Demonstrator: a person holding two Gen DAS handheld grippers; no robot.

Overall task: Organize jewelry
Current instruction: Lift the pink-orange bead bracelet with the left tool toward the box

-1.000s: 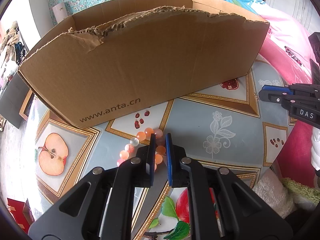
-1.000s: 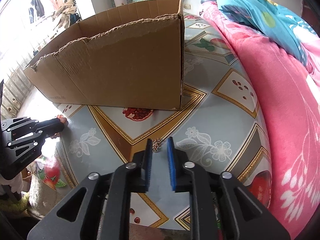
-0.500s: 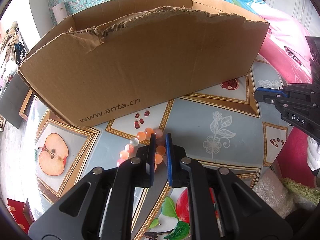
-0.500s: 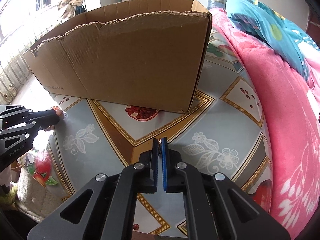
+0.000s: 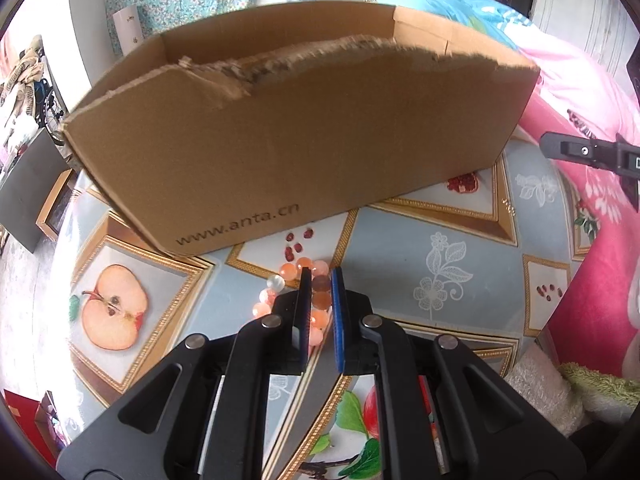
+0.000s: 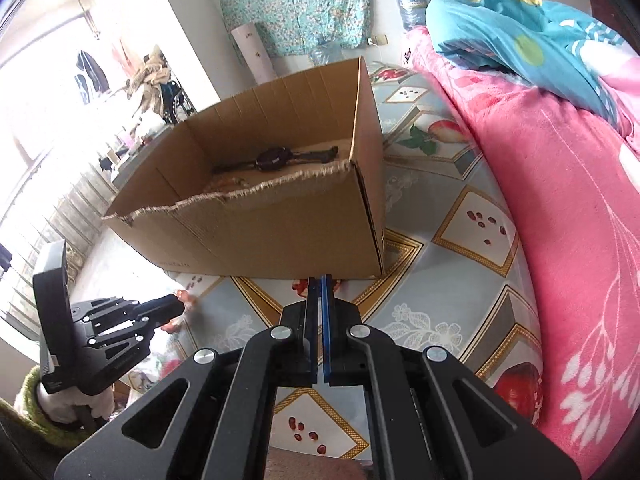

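The left gripper is nearly closed, its pads clamped on a bead bracelet of orange and pale beads that lies on the tabletop. The bracelet loop extends toward 10 o'clock from the fingertips. The right gripper is fully closed, its blue pads pressed together; whether anything is pinched between them cannot be told. A cardboard box with a torn front edge stands on the tabletop at 12 o'clock from both grippers. In the right wrist view a dark wristwatch lies inside the box. A pink blanket borders the tabletop at 3 o'clock. The left gripper appears at 9 o'clock in the right wrist view.
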